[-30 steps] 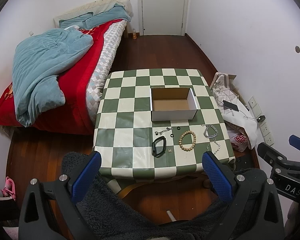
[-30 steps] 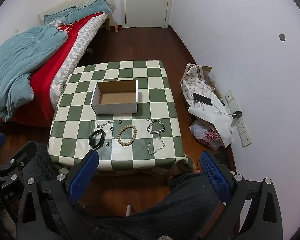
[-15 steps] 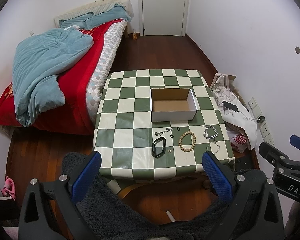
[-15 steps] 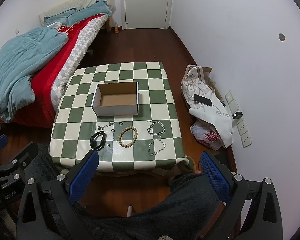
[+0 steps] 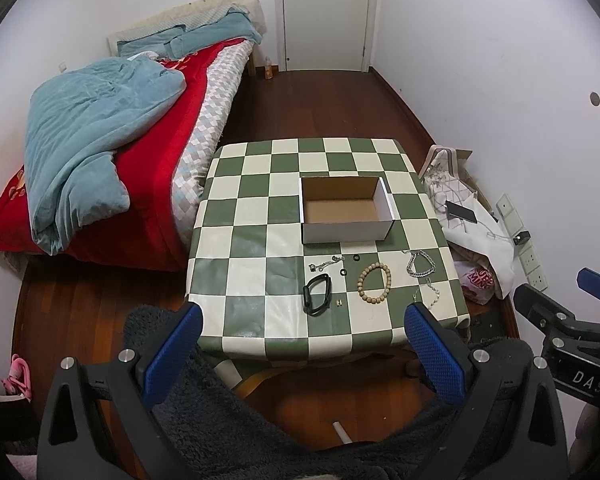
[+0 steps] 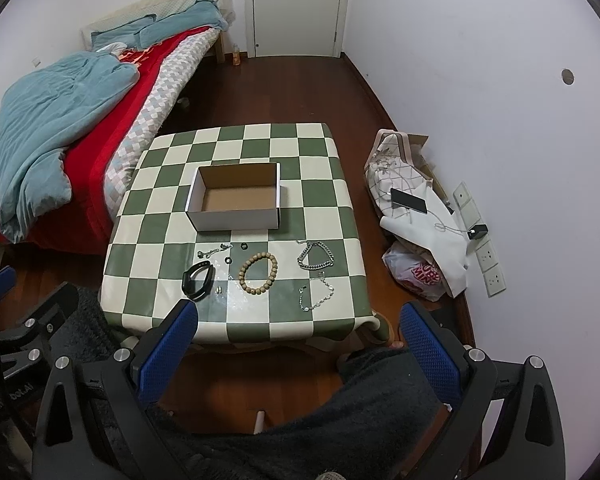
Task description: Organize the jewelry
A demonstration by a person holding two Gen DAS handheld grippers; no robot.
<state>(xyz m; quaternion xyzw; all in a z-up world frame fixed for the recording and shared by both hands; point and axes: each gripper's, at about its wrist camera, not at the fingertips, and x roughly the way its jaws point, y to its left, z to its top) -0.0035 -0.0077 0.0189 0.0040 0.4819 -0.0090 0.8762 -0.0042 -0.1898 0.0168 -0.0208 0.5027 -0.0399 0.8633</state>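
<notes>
Two tools are hanging back from the desk (image 5: 256,216), and I am holding both short of its near edge, above my dark fleecy lap. My left tool (image 5: 300,344) has its blue pads spread wide apart with nothing between them; my right tool (image 6: 296,344) is standing just as wide and just as bare.

I am taking the cardboard box (image 6: 236,200) as my landmark. It is sitting open near the middle of the checkered desk, and all the jewelry is lying in a loose row on the side of the box nearest me, none of it touching the box. Straight in front of the box the wooden bead bracelet (image 6: 259,273) is lying in a ring. Toward the bed side of the box front, a small silver piece (image 6: 214,251) and two black rings (image 6: 228,260) are lying close together, and nearer me the black band (image 6: 197,280) is lying with a tiny pair of studs (image 6: 219,290) just beside it. Off the wall-side corner of the box the thick silver chain (image 6: 316,258) is lying coiled, with the thin chain (image 6: 318,294) nearer me, close to the desk edge.

Every piece is lying ahead of both tools, well apart from the pads. In the left wrist view the black band (image 5: 317,294) and bead bracelet (image 5: 374,283) are showing between the pads, farther on.
</notes>
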